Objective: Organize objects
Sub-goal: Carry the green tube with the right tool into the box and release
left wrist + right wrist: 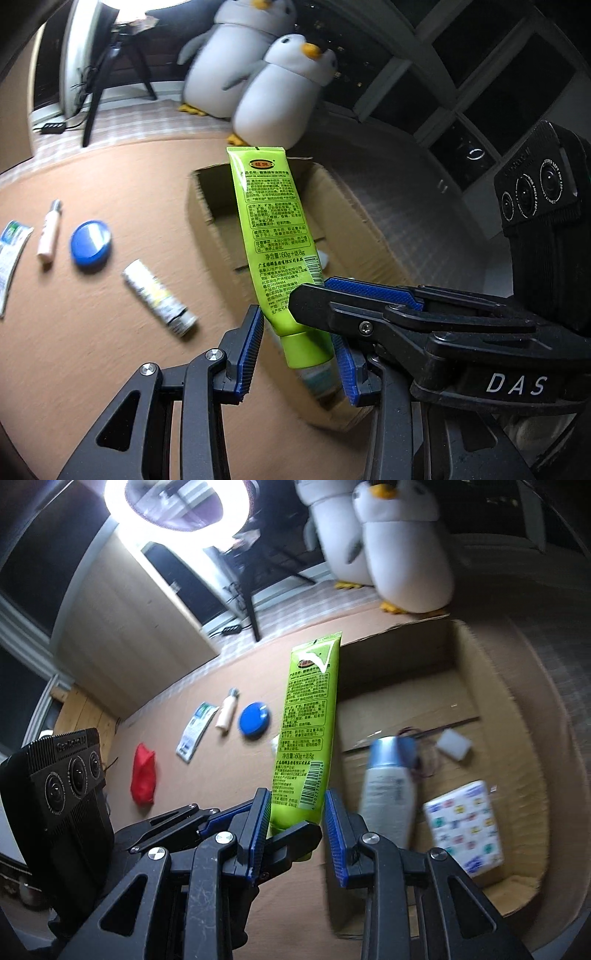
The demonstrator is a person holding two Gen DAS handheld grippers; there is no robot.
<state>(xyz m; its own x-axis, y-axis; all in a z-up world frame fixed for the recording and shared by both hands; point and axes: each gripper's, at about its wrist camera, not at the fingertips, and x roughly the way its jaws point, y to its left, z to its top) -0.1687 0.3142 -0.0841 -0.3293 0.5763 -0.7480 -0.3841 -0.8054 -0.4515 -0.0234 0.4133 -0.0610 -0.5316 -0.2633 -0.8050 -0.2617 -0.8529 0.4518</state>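
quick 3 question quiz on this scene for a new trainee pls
1. Multiple choice: what stands between the fingers of the right gripper? A) green tube B) red pouch C) white sachet
2. True or false: the blue round tin lies inside the cardboard box.
3. Short answer: which capped container lies in the box next to the patterned packet?

Key: 1 A. 2 False, it lies outside the box. 3 The white bottle with a blue cap.
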